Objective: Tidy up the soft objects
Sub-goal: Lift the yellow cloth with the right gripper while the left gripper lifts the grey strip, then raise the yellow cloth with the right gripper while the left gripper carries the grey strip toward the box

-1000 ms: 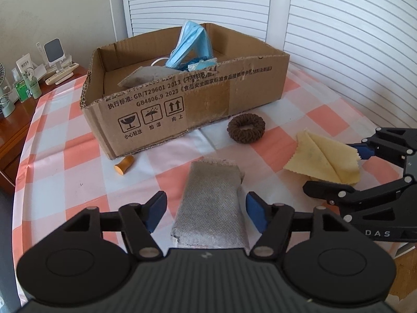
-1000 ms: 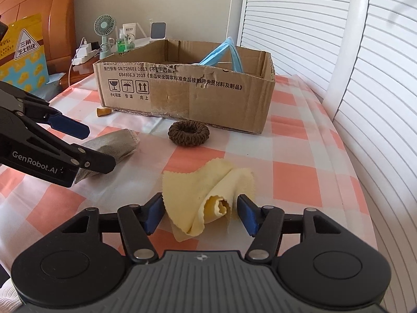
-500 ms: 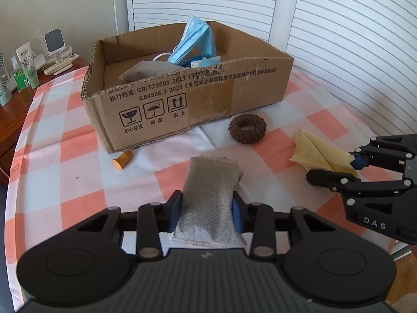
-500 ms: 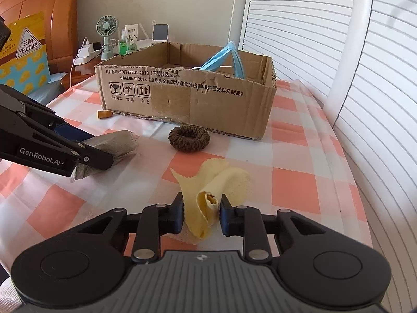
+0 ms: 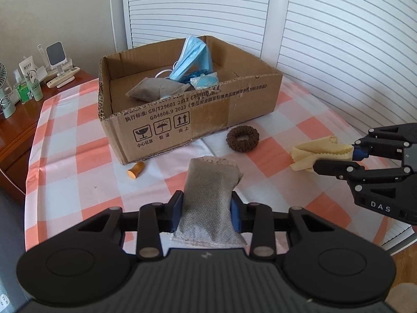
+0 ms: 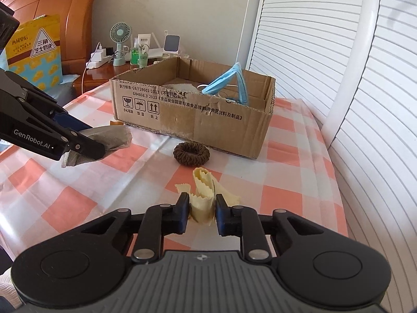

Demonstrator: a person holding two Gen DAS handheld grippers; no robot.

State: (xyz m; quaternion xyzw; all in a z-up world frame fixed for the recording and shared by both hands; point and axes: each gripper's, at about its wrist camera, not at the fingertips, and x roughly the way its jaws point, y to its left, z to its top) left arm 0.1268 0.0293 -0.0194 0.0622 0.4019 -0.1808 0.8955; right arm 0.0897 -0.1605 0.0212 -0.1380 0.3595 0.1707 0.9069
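Observation:
My left gripper (image 5: 206,212) is shut on a grey fabric pouch (image 5: 208,195) and holds it above the checked tablecloth; the pouch also shows in the right wrist view (image 6: 109,137). My right gripper (image 6: 202,212) is shut on a bunched yellow cloth (image 6: 204,195), lifted off the table; the cloth also shows in the left wrist view (image 5: 320,152). An open cardboard box (image 5: 198,114) stands beyond both, holding a blue face mask (image 5: 192,57) and another grey pouch (image 5: 156,91). A brown knitted ring (image 5: 242,139) lies in front of the box.
A small orange cork-like piece (image 5: 135,170) lies by the box's front left corner. A wooden side table (image 5: 15,120) with bottles and a fan stands at the left. White louvred doors (image 5: 338,39) run behind and to the right. The table edge is near on the right.
Both grippers closed from open: the left on the grey pouch, the right on the yellow cloth. Both have since risen off the table with their objects.

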